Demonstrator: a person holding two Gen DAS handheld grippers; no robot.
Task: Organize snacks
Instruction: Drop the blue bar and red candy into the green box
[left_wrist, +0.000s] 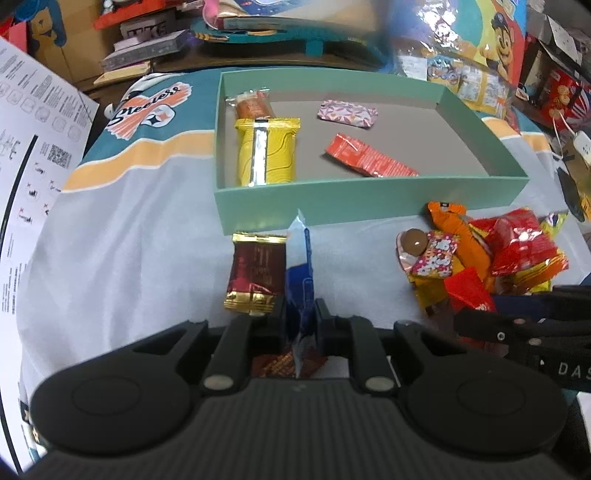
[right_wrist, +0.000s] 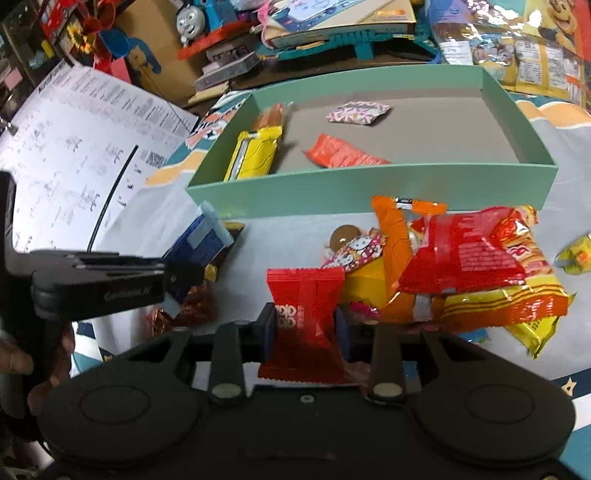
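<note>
My left gripper (left_wrist: 301, 317) is shut on a blue snack packet (left_wrist: 300, 273), held edge-up in front of the mint-green box (left_wrist: 369, 201). My right gripper (right_wrist: 304, 328) is shut on a red snack packet (right_wrist: 304, 306), lifted beside the snack pile (right_wrist: 461, 269). Inside the box lie a yellow bar (left_wrist: 267, 151), an orange-brown bar (left_wrist: 253, 105), a pink patterned packet (left_wrist: 347, 114) and a red-orange packet (left_wrist: 369, 160). A maroon and gold packet (left_wrist: 255, 273) lies on the cloth left of the blue packet. The left gripper (right_wrist: 184, 275) with its blue packet (right_wrist: 199, 240) also shows in the right wrist view.
A large white printed sheet (left_wrist: 33, 147) lies at the left. Toys, boxes and foil bags (right_wrist: 517, 44) crowd the area behind the box. A small yellow packet (right_wrist: 576, 254) sits apart at the right. A hand (right_wrist: 22, 365) holds the left gripper's handle.
</note>
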